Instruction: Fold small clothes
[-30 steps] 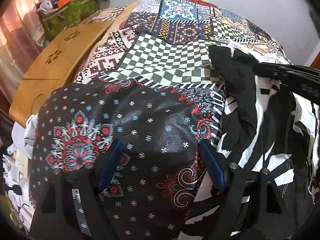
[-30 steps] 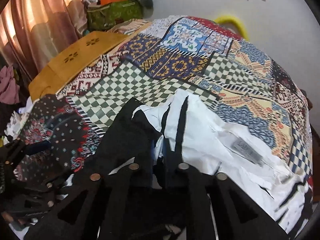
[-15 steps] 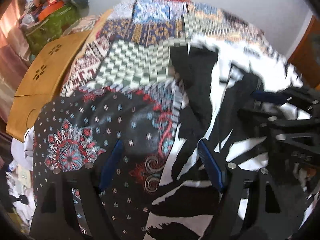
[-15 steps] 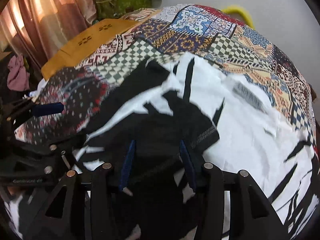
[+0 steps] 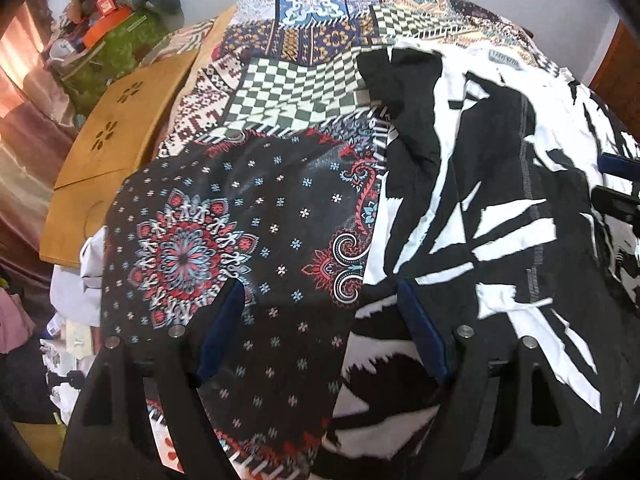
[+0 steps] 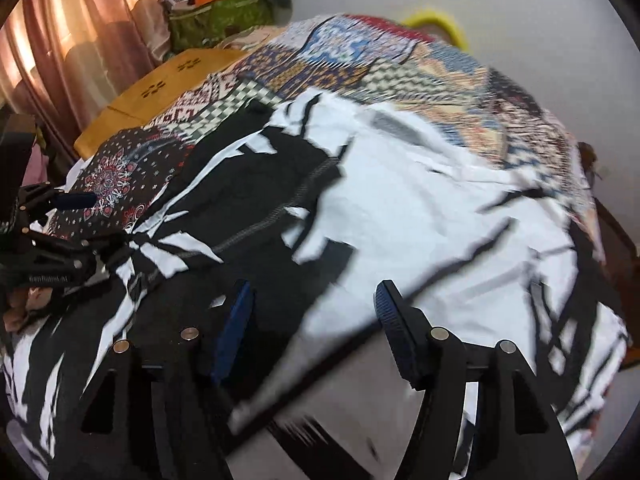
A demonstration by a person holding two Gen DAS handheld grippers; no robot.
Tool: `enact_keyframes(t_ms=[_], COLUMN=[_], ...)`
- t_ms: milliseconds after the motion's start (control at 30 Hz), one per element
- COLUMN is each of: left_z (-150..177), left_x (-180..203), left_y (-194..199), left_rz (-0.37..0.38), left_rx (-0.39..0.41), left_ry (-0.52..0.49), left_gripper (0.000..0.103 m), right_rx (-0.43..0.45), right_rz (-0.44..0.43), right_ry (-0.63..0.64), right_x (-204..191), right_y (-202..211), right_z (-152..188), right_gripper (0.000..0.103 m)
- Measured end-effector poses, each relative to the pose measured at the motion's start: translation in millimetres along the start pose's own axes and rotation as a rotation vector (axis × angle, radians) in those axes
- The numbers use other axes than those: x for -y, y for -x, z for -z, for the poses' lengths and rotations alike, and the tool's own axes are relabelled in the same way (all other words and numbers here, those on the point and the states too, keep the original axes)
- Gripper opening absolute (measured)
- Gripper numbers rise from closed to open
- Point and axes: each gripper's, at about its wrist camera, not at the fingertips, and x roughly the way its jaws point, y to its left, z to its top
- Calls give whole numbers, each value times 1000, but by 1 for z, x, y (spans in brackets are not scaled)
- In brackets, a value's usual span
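Note:
A black-and-white patterned garment [image 5: 492, 208] lies spread on a patchwork-covered bed [image 5: 304, 76]; it also fills the right wrist view [image 6: 400, 208]. My left gripper [image 5: 320, 304] is open and empty, hovering over the garment's left edge and the dark floral patch. My right gripper [image 6: 312, 312] is open and empty above the middle of the garment. The right gripper's blue finger shows at the right edge of the left wrist view [image 5: 620, 166]. The left gripper shows at the left of the right wrist view [image 6: 60, 208].
A wooden folding table [image 5: 116, 140] stands left of the bed. A green bag with clutter [image 5: 116, 40] sits behind it. Pink curtains [image 6: 72, 40] hang at the left. A yellow ring [image 6: 436, 24] lies at the bed's far end. Loose items [image 5: 72, 280] lie at the bed's left edge.
My right gripper opened, let go of the garment and drew back toward me. The garment now lies spread flatter. My left gripper shifted a little and stays open.

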Motion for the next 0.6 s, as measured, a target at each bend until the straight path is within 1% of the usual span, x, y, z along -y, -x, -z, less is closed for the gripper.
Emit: enact_keyframes(t_ms=[100,167,267,367,467,600], left_z=[-4,-10,-23,-38,-53,-68], left_x=[4,9,24,45,70,101], left_y=[16,28,41,48,46,33], left_rz=[8,17,39,66,92,114], left_rx=[37,66,110,138,147,123], left_ry=[1,-2,-17,-45,-67,-105], left_gripper=[78,78,79,82,84,84], right_rx=[44,70,103,127,151,166], right_rz=[26,39,70,118,159,183], right_ry=[-30,-73,-134,-195,-277,-394], right_x=[15,30,56,82,111,153], right_y=[24,38,60,76,89,98], right_z=[11,18,35,51,71,99], right_gripper=[60,60,60,60,60,60])
